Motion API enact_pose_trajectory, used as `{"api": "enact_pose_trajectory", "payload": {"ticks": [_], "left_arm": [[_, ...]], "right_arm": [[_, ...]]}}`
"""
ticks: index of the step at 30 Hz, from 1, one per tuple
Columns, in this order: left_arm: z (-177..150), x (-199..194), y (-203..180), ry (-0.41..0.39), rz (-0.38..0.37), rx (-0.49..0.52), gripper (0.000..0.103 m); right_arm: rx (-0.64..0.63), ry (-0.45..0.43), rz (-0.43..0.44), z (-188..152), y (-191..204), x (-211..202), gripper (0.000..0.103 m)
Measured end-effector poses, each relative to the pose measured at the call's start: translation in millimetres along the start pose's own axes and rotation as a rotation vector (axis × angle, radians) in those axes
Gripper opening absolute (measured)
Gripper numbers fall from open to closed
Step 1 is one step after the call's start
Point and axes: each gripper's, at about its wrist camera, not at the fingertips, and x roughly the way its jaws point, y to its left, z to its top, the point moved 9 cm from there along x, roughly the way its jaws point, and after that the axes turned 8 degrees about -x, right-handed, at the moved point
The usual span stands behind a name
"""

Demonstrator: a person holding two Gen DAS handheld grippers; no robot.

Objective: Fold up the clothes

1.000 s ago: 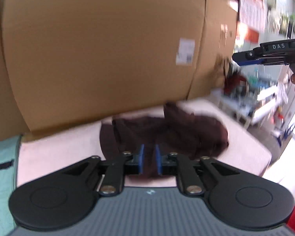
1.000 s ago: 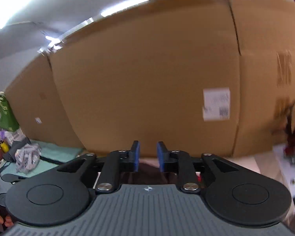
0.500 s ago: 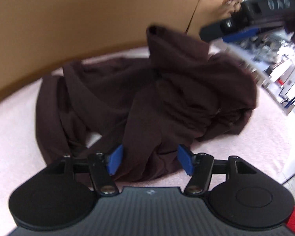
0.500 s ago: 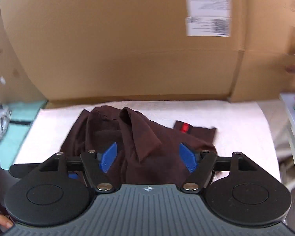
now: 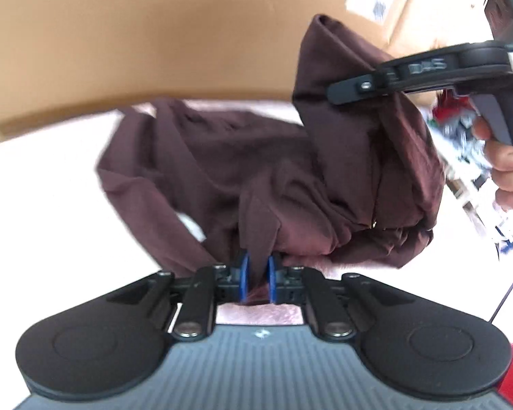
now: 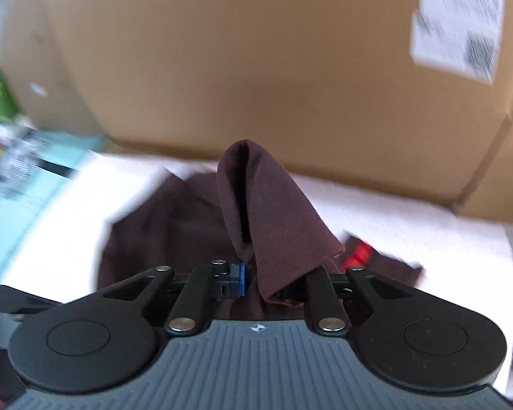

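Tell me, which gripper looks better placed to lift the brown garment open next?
Probably the right gripper: it pinches a raised peak of the brown garment, while the left gripper holds a low edge.

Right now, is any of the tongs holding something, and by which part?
Both hold the brown garment: left tongs pinch a near fold, right tongs a raised fold.

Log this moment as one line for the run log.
stage: grasp | left gripper: shut on maroon garment | right gripper: shut on raised fold | surface: pink cover
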Motion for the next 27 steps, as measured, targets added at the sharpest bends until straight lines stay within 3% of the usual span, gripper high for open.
{"api": "enact_pose_trajectory", "payload": {"ticks": [4,6,9,11,13,18,21,27], "left_arm": [[-4.5,-53.4,31.5,-0.05,0.058,-0.026,0.0],[-6.8,-80.2,47.3,-0.075,0.087,-0.039,0.0],[-25.0,-97.8,76.4,-0.035,0.145,-0.04,0.0],[-38.8,-99.0,86.2,-0.009,0.161,-0.033,0.0],[-49.4,-96.2,86.4,0.012,0.161,-0.017,0.001],[-65.5,-92.6,59.7,0.025,0.053,0.079,0.002],[-71.7,-87.2,32.6,0.039,-0.032,0.188,0.006],[-55.2,-51.4,-26.8,0.002,-0.132,0.554,0.024]], "right_arm": [[-0.036,-0.067,0.3,15.4,59.2,-48.6,0.016],[-0.075,-0.057,0.384,5.6,86.3,-66.1,0.016],[-0.135,-0.013,0.46,-17.3,120.4,-83.5,0.017],[-0.143,0.061,0.426,-42.2,126.8,-78.7,0.017],[-0.11,0.13,0.324,-66.0,117.4,-71.9,0.016],[0.044,0.221,0.05,-110.8,71.5,-87.2,0.015],[0.056,0.237,-0.082,-132.6,61.1,-112.3,0.015],[0.133,0.249,-0.294,-181.1,45.8,-163.4,0.014]]}}
